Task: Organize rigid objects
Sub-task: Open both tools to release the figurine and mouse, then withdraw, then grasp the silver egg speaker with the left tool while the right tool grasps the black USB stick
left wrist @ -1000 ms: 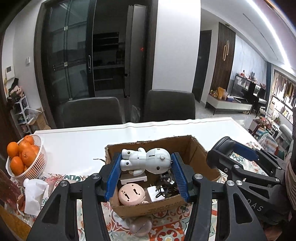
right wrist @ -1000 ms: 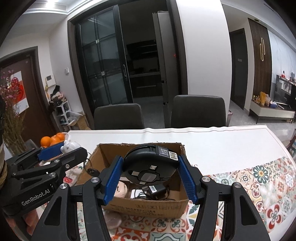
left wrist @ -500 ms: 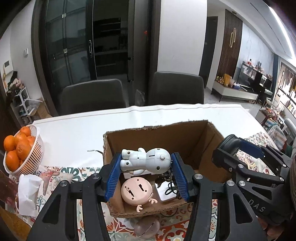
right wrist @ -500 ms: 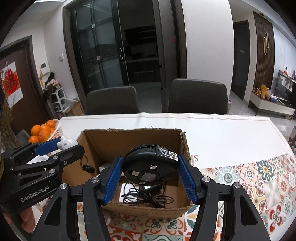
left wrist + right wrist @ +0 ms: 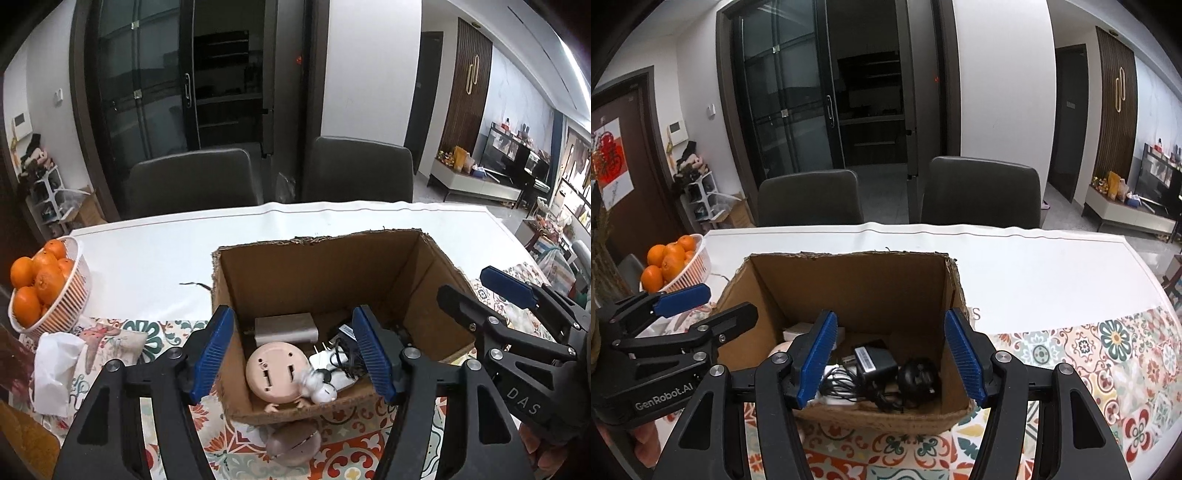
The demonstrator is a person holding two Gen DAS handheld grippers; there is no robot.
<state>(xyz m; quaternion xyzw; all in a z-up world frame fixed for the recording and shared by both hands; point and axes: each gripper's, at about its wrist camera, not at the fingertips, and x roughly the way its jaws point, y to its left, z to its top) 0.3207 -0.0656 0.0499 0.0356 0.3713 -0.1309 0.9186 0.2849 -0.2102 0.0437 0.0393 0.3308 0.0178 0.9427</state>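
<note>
1. Left wrist view: the left gripper [image 5: 295, 354] hangs over the near left part of the box [image 5: 325, 273], tilted down into it. Its jaws have just been opening and now stand apart with nothing between them. The white toy [image 5: 317, 386] lies blurred in the box, against the pink disc [image 5: 275, 373] by the near wall. A grey block [image 5: 286, 326] and cables [image 5: 345, 360] lie deeper in. A brownish round thing [image 5: 291, 441] is on the table just outside the near wall, so I judge some sorting is left.
2. Right wrist view: the right gripper [image 5: 890, 356] tilts down over the near right part of the box [image 5: 849, 288], jaws apart and empty. A black round device [image 5: 918, 376] lies below them beside an adapter [image 5: 873, 360]. This drop looks done.
</note>
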